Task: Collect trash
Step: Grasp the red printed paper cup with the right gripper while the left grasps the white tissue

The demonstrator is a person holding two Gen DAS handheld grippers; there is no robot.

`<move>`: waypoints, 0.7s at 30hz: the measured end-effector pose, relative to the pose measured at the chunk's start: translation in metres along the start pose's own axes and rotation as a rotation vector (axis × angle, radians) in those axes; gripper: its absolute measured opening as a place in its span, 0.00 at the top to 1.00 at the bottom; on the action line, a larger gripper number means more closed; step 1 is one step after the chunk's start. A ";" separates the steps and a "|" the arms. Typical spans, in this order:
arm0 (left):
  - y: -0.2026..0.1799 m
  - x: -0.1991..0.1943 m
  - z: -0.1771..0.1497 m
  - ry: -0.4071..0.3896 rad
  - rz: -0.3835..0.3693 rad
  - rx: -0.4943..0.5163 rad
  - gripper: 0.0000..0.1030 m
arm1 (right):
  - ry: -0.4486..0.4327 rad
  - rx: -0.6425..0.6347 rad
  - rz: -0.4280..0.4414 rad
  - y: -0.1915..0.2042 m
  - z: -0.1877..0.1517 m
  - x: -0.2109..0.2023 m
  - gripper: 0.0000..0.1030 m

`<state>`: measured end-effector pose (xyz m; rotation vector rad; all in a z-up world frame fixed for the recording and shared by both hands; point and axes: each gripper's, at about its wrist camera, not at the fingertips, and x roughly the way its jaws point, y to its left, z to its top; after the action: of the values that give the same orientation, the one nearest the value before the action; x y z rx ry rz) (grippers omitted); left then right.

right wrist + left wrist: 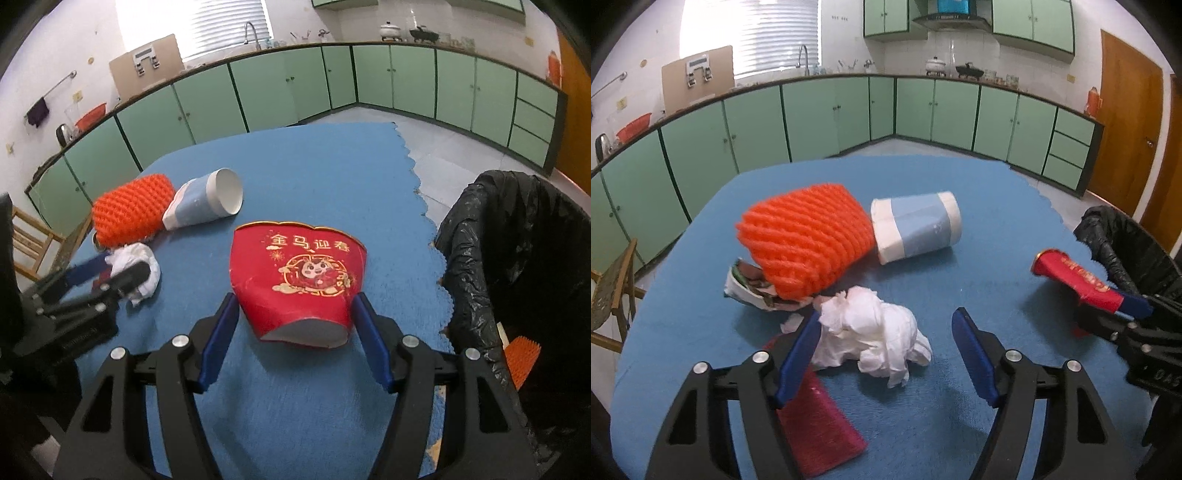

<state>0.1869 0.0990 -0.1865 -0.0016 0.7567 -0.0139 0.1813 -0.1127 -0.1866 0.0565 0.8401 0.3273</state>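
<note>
Already the right tongs (pixel 293 338) straddled the red paper cup (pixel 298 286), apart and unclamped — its long axis pointing away — with the bin bag (pixel 491 266) off the surface's right edge.

Tissue wad (pixel 875 332) before foam net (pixel 807 240), cup (pixel 916 227) right, bin (pixel 1123 247) far right

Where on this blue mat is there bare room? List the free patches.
Free: the blue mat beyond the red paper cup, toward its far edge, and between that cup and the crumpled tissue. Crowded: the left, where orange foam net, blue-white cup and tissue cluster.
</note>
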 end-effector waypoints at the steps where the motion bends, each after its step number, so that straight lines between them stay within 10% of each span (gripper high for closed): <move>1: 0.000 0.001 -0.001 0.005 0.001 -0.001 0.30 | 0.008 0.008 0.000 -0.001 0.001 0.002 0.30; 16: 0.000 0.009 0.000 0.030 0.002 -0.003 0.31 | 0.045 0.055 0.023 0.005 0.019 0.013 0.15; 21: 0.005 0.011 0.000 0.038 -0.007 -0.024 0.50 | 0.057 0.055 0.003 0.011 0.025 0.023 0.16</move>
<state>0.1945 0.1036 -0.1943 -0.0275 0.7951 -0.0116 0.2115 -0.0932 -0.1846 0.0999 0.9055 0.3093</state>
